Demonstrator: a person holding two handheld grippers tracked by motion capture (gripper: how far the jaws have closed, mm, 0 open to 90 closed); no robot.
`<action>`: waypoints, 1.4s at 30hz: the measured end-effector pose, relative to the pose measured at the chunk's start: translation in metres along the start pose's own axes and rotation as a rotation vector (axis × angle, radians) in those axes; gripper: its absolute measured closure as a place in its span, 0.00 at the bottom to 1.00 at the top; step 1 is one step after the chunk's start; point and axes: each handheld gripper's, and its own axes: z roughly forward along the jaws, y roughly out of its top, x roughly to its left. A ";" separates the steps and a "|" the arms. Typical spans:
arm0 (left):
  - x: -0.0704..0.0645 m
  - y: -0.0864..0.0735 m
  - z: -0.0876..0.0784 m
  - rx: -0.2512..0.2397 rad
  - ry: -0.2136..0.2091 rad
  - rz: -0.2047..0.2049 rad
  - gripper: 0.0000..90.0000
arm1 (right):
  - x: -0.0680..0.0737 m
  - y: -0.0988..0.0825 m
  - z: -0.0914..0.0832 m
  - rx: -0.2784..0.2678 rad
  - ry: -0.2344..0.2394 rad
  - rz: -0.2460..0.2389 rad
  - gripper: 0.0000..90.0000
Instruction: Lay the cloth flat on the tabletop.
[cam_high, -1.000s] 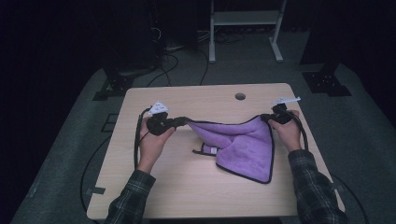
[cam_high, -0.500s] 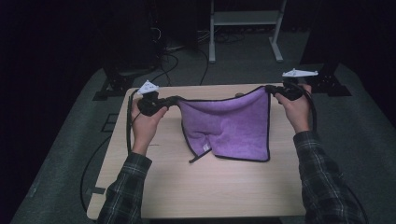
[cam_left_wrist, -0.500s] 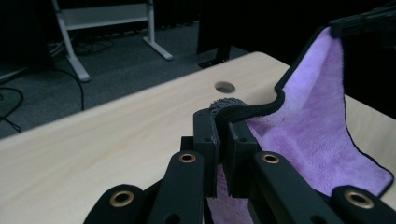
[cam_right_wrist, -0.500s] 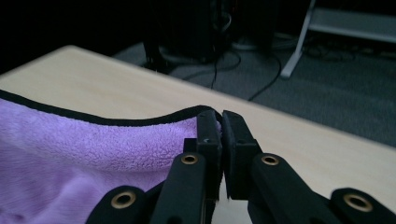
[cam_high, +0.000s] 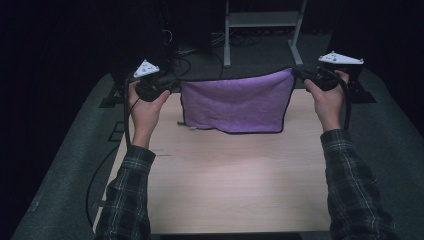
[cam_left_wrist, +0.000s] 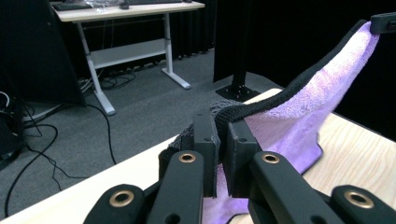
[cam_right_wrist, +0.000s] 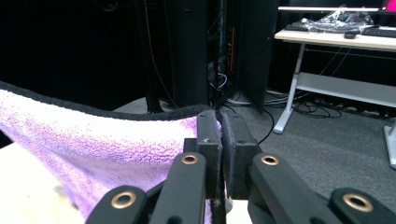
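Observation:
A purple towel (cam_high: 235, 102) with a black hem hangs spread out above the wooden table (cam_high: 235, 180), stretched between both hands. My left gripper (cam_high: 172, 84) is shut on its top left corner, and my right gripper (cam_high: 299, 74) is shut on its top right corner. In the left gripper view the jaws (cam_left_wrist: 223, 140) pinch the black hem and the towel (cam_left_wrist: 299, 116) runs off to the upper right. The right gripper view shows its jaws (cam_right_wrist: 221, 135) closed on the hem, with the towel (cam_right_wrist: 93, 144) sagging to the left. The towel's lower edge hangs just over the far part of the table.
Dark carpet surrounds the table, with cables (cam_high: 107, 160) trailing on the left. A white-legged desk frame (cam_high: 262, 30) stands behind the table. Black stand bases (cam_high: 362, 92) sit at the far corners. Another desk (cam_right_wrist: 336, 37) with clutter appears in the right gripper view.
Both hands have risen and moved apart, lifting the towel off the table. It was bunched and lying on the wood; now it hangs flat and taut between the grippers.

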 end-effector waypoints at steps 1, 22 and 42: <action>0.000 -0.002 0.001 0.005 -0.003 0.001 0.95 | 0.001 -0.002 0.000 0.003 0.000 -0.004 0.95; -0.022 -0.078 -0.024 0.117 -0.068 -0.031 0.94 | 0.028 -0.075 -0.029 0.076 0.091 -0.022 0.95; -0.065 -0.157 -0.066 0.229 -0.151 -0.064 0.94 | 0.057 -0.164 -0.082 0.273 0.190 0.002 0.95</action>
